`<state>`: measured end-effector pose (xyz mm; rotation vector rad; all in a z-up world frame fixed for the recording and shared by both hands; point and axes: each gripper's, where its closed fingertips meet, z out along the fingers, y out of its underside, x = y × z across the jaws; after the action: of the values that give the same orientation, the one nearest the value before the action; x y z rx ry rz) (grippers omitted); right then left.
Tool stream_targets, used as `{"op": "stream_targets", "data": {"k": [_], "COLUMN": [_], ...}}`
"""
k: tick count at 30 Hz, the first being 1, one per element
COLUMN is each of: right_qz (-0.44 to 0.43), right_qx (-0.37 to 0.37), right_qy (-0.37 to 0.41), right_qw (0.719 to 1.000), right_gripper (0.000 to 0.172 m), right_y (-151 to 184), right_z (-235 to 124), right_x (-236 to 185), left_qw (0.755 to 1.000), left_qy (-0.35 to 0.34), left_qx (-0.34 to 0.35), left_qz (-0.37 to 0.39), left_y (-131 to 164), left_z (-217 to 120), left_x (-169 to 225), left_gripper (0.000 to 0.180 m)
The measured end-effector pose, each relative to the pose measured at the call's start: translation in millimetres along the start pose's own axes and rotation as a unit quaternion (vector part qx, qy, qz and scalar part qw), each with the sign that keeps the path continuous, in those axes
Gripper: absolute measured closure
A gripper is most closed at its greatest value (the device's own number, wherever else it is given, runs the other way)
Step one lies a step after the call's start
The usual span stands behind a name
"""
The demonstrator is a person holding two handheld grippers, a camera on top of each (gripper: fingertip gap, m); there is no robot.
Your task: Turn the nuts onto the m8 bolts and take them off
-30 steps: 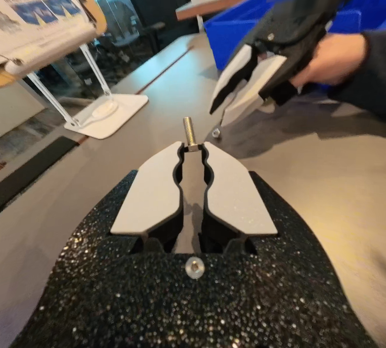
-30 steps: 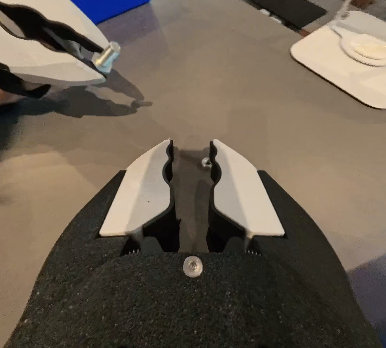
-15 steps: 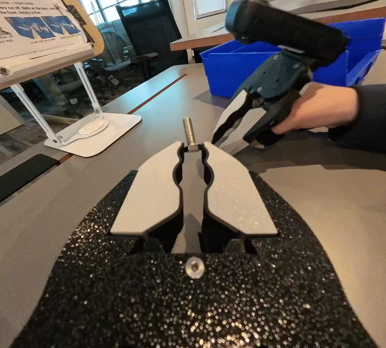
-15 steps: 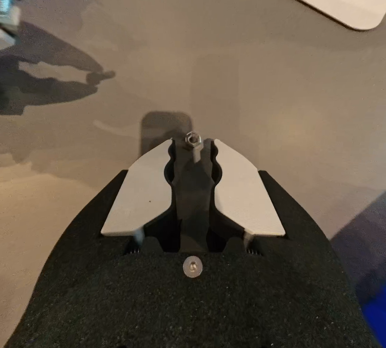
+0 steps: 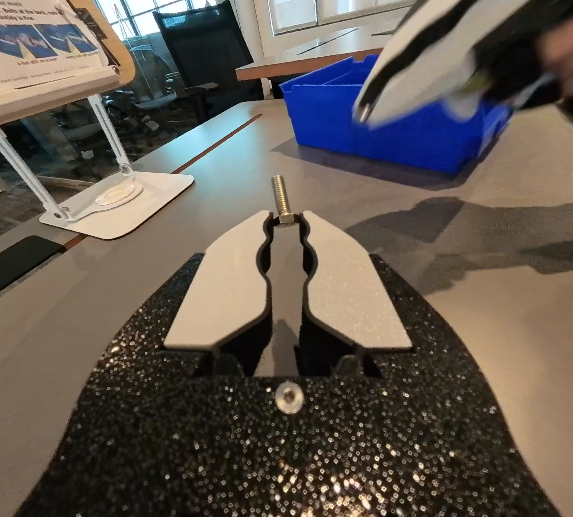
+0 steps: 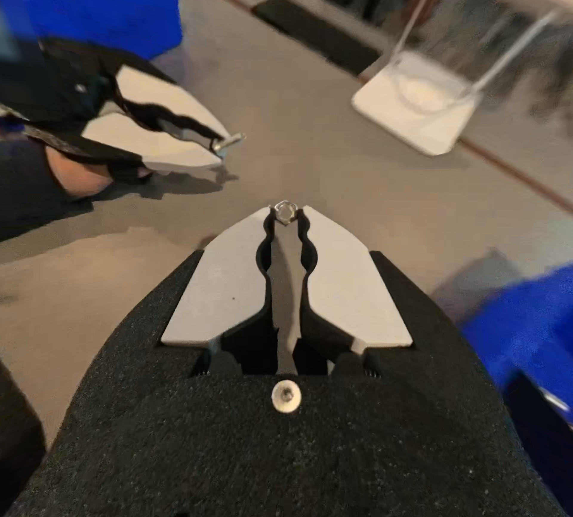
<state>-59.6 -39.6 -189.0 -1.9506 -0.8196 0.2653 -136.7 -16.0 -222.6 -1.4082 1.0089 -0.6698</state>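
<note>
Now, against the frame half a second back: the right tool [image 6: 286, 213] no longer stands wide over the nut [image 6: 286, 213] lying on the tabletop [image 6: 310, 161]; its fingertips are narrowed onto the nut, both dark pads pressed on opposite flats. The tool is also raised off the surface. In the left wrist view it sits blurred at upper right, in front of the blue bin [image 5: 403, 130], where earlier it was low beside the bolt.

Left tool [image 5: 286, 220]: unchanged. Narrow, pads clamped on the hex head of the bolt [image 5: 281, 201], threaded shank upright above the fingertips. The right wrist view shows the same tool at left, the bolt projecting from its tips.

Materials and shapes:
- Bolt: bright silver metal, fine thread, flat end.
- Nut: small silver hexagon, bore facing the camera.
- Fingers [image 5: 223, 285]: pale grey, matte, tapering plates; inner black pads with a wavy, scalloped profile.
- Tool bodies: black, grainy; the left one sparkles in the window light.
- Tabletop: smooth grey-brown, with soft shadows.
- Bin: saturated blue plastic, straight walls.
- White stand base [image 5: 117, 204]: flat, rounded corners, thin struts up to a printed sheet.
</note>
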Motion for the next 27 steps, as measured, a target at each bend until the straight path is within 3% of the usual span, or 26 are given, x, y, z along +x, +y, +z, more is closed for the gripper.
{"op": "stream_targets", "data": {"k": [3, 6, 11, 18, 21, 23, 25, 27], "right_qz": [-0.006, 0.015, 0.021, -0.004, 0.001, -0.009, -0.031, -0.059], "right_qx": [0.01, -0.104, -0.321, -0.395, -0.403, -0.367, -0.24, -0.085], "right_qy": [0.131, 0.153, 0.059, 0.06, 0.083, 0.124, 0.119, 0.027], "right_qw": [0.991, 0.983, 0.945, 0.917, 0.911, 0.922, 0.963, 0.994], "right_gripper": [0.158, 0.158, 0.158, 0.157, 0.143, 0.141, 0.148, 0.157], "right_y": [-1, 62, 184, 220, 216, 183, 118, 48], "right_z": [-77, -115, -111, -105, -111, -118, -108, -85], "right_x": [57, 112, 151, 170, 172, 165, 132, 69], "left_qw": [1.0, 1.0, 0.999, 0.998, 0.998, 0.998, 0.997, 0.996], "left_qy": [0.015, 0.027, 0.046, 0.061, 0.064, 0.067, 0.073, 0.082], "left_qx": [0.007, 0.011, 0.012, 0.008, 0.008, 0.011, 0.017, 0.026], "left_qz": [-0.004, -0.001, 0.007, 0.015, 0.012, 0.012, 0.02, 0.029], "left_y": [-2, -4, -5, -5, -6, -7, -9, -12], "left_z": [1, 2, 4, 4, 5, 4, 4, 3], "left_x": [5, 11, 20, 27, 29, 30, 34, 38], "left_gripper": [0.165, 0.165, 0.165, 0.165, 0.165, 0.165, 0.165, 0.165]}}
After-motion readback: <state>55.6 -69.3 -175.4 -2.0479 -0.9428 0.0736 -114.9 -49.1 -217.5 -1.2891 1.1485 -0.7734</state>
